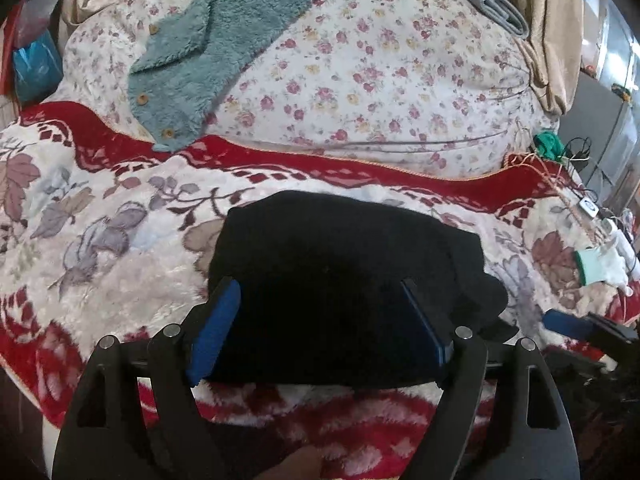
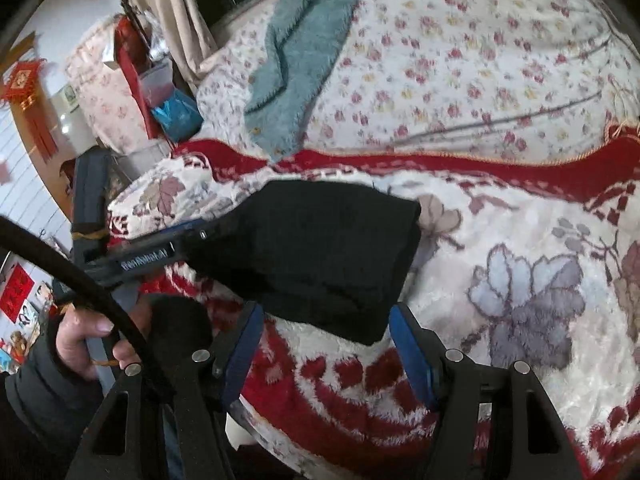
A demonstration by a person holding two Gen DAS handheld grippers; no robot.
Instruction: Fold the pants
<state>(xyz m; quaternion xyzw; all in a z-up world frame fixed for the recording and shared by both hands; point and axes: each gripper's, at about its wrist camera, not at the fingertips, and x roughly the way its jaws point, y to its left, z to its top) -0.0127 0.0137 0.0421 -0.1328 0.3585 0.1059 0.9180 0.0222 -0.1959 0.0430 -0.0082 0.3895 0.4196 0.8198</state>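
- Two black grippers with blue pads are working over a red-and-cream floral plush blanket (image 1: 120, 272).
- Left gripper (image 1: 320, 292) is sitting spread, its fingers flanking the folded black pants (image 1: 340, 280) lying on the blanket.
- Right gripper (image 2: 324, 320) is hanging spread at the bundle's near corner.
- Teal fleece garment (image 1: 192, 52) is lying beyond, on the floral quilt (image 1: 380, 80).

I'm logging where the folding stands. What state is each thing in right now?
black pants: folded into a compact bundle, lying on the blanket.
left tool: open, fingers either side of the bundle.
right tool: open, at the bundle's near corner.
teal fleece garment: spread out unfolded.
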